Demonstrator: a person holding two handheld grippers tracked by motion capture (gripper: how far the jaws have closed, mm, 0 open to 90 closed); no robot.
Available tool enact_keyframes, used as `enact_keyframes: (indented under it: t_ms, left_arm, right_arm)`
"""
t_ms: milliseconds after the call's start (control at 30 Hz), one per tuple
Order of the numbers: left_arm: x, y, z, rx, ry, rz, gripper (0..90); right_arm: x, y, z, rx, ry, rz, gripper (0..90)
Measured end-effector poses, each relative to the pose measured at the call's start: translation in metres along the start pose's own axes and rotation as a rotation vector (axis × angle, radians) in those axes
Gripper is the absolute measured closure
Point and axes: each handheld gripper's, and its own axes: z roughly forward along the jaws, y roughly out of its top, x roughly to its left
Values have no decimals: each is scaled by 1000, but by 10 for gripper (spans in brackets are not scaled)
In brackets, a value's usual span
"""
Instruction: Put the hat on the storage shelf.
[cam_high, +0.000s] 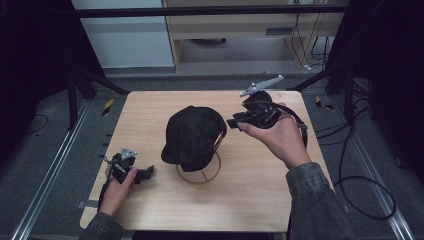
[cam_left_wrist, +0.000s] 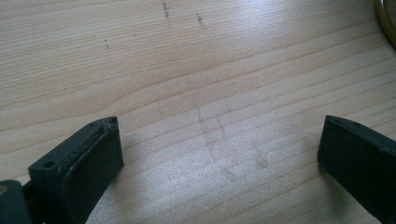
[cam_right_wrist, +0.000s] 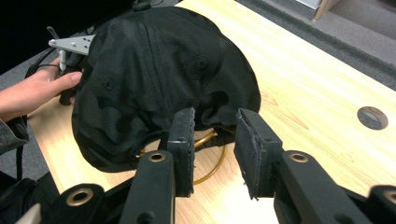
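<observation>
My right gripper (cam_right_wrist: 215, 149) has jaws slightly apart, empty, aimed at the black camo fabric cap (cam_right_wrist: 159, 79) on its gold wire stand (cam_right_wrist: 212, 161). My left gripper (cam_left_wrist: 217, 154) has jaws wide apart over the bare pale wood surface (cam_left_wrist: 196, 70). High view adds the cap (cam_high: 194, 136) mid-surface, grey floor (cam_high: 45, 155), cables (cam_high: 367, 192).

Gold stand (cam_high: 200, 172) mostly under cap (cam_high: 192, 137)

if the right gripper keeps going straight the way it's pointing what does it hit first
Most likely the black camouflage-patterned cap sitting on the gold wire stand. The right gripper points at the cap's lower edge with its fingers apart, though depth is unclear.
</observation>
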Motion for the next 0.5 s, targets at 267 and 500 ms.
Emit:
enact_keyframes:
  t_ms: [267, 500]
  left_arm:
    - [0, 0, 0, -1, 0, 0, 0]
    - [0, 0, 0, -1, 0, 0, 0]
  right_arm:
    - [-7, -7, -8, -17, -24, 31, 595]
    - [-13, -15, -14, -39, -50, 62, 482]
